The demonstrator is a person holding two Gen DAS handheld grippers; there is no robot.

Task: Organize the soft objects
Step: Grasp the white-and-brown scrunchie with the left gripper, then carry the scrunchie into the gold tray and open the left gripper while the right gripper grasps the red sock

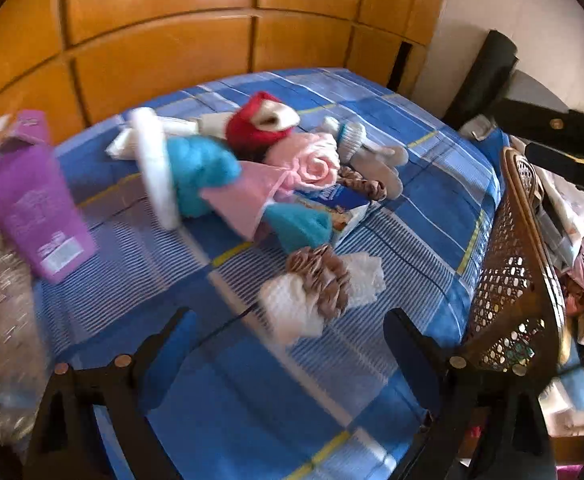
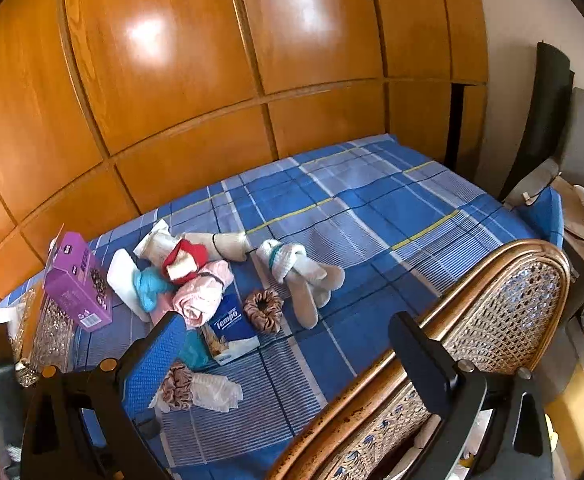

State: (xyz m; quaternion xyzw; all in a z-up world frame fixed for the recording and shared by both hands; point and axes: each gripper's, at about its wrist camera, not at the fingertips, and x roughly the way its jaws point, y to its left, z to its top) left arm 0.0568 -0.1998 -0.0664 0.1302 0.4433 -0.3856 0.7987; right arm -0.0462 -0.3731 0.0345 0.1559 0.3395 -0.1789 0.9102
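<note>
A pile of soft things lies on the blue checked cloth (image 1: 251,380): a red and white roll (image 1: 259,122), a pink rolled cloth (image 1: 312,164), a turquoise fluffy piece (image 1: 201,164), grey-white socks (image 1: 372,156), a brown scrunchie (image 2: 263,310) and a white cloth wrapped by a second scrunchie (image 1: 322,292). My left gripper (image 1: 287,332) is open and empty just short of that white cloth. My right gripper (image 2: 292,348) is open and empty, above the cloth beside the chair back.
A purple box (image 1: 35,200) stands at the left next to a clear plastic pack (image 2: 47,328). A Tempo tissue pack (image 2: 231,330) lies in the pile. A wicker chair back (image 2: 492,320) rises at the right. Wooden wardrobe doors (image 2: 211,80) stand behind.
</note>
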